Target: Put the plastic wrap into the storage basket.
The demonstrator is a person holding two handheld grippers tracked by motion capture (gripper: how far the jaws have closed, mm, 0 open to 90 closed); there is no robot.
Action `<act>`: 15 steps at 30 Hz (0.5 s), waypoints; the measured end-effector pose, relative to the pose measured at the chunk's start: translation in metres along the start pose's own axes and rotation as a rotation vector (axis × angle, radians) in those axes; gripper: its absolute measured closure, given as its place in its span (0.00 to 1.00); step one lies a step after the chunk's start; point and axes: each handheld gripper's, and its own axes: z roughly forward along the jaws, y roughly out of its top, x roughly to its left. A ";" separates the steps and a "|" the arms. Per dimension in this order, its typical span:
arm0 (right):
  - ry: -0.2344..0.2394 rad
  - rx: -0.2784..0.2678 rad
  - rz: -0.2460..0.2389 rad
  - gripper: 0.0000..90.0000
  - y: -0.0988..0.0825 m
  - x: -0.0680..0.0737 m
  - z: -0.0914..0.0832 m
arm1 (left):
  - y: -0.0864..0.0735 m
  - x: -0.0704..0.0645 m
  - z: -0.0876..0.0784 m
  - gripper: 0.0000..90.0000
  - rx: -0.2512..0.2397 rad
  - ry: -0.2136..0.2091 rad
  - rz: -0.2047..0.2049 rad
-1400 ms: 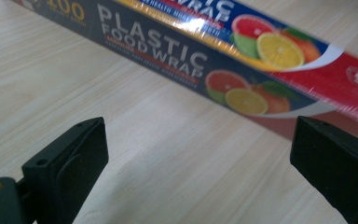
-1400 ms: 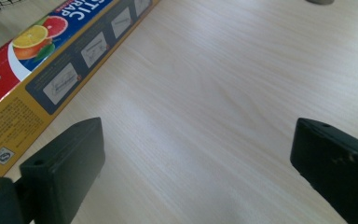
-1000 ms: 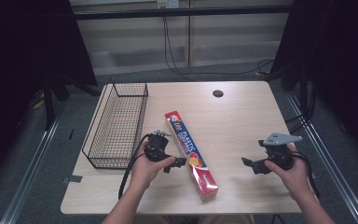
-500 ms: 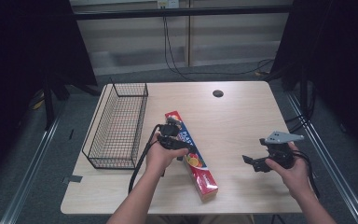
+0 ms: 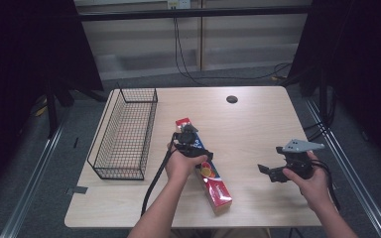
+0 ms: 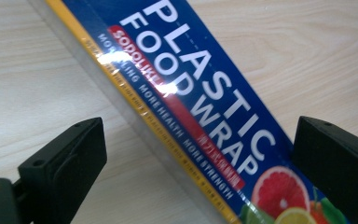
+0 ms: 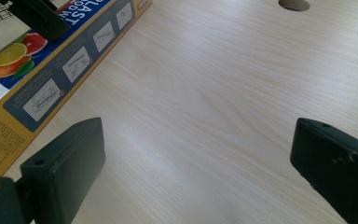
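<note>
left gripper [image 5: 188, 141] over the plastic wrap box [image 5: 206, 171], jaws wide apart either side of it | box flat mid-table, just beside the wire basket [image 5: 129, 134] | right gripper [image 5: 278, 171] open, idle over bare table [image 5: 258, 119] | tip: square the jaws across the box, settle low, then close firmly

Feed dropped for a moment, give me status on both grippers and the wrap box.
Left gripper open, jaws straddling the plastic wrap box, not closed on it. Right gripper open over bare table, holding nothing. Box flat beside the wire basket; nothing in the way.
</note>
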 end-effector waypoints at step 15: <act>0.003 -0.018 0.003 0.03 0.001 -0.001 -0.002 | 0.001 -0.008 0.016 0.06 0.054 0.006 -0.057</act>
